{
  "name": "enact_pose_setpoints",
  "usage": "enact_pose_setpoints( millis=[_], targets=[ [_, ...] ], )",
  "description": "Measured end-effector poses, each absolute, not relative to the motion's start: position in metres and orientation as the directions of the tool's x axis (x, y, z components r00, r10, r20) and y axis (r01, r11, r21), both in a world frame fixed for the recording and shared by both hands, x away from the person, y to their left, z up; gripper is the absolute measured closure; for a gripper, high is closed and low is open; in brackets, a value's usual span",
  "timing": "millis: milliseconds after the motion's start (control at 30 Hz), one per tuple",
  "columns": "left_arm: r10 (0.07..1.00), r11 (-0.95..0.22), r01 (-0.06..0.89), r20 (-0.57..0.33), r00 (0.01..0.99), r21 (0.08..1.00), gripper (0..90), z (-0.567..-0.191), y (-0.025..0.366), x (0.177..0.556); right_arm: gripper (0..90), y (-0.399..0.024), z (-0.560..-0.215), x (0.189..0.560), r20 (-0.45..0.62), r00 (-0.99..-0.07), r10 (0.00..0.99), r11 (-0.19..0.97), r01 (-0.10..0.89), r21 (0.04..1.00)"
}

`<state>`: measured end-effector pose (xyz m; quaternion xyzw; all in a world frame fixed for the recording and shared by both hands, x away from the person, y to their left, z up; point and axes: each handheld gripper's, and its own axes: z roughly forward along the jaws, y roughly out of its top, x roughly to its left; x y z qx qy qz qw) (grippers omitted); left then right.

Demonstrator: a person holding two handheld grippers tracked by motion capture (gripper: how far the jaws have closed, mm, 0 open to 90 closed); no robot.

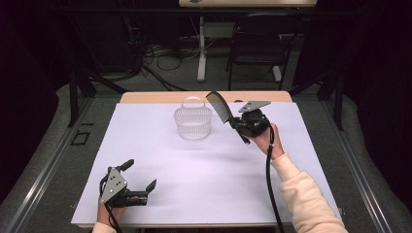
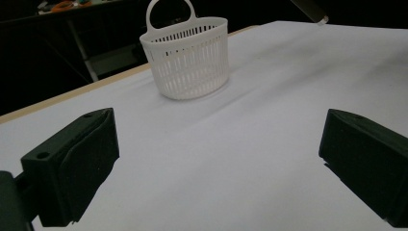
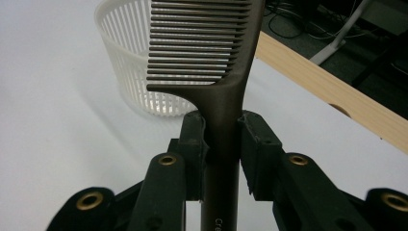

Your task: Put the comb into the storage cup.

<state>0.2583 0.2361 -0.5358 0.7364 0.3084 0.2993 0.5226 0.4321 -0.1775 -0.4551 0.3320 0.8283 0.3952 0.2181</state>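
Observation:
My right gripper [image 1: 236,123] is shut on the handle of a dark brown comb [image 1: 219,107], held in the air just right of a white slotted basket [image 1: 193,121]. In the right gripper view the comb [image 3: 211,53] rises between the jaws of that gripper [image 3: 222,139], its teeth pointing left over the basket [image 3: 126,57]. My left gripper [image 1: 141,174] rests open near the table's front left, nothing between its jaws. In the left gripper view the left gripper [image 2: 216,159] faces the upright basket [image 2: 188,55], which stands well ahead of it.
A white sheet [image 1: 204,170] covers the table, whose wooden back edge [image 1: 160,97] shows behind the basket. Beyond the table are a black chair [image 1: 257,43], a table leg [image 1: 201,48] and cables on the floor.

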Motion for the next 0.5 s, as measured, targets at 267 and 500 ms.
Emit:
enact_pose_setpoints(
  millis=[267,500],
  targets=[
    [0.763,-0.264,0.137,0.12,0.635,0.955,0.2,-0.535,0.236,0.258,72.6,-0.169,-0.443,0.433,-0.12,-0.691,0.713,0.476,0.351,0.807],
    [0.762,-0.264,0.134,0.121,0.636,0.955,0.3,-0.535,0.236,0.258,72.6,-0.166,-0.435,0.435,-0.135,-0.693,0.708,0.482,0.335,0.81]
  ],
)
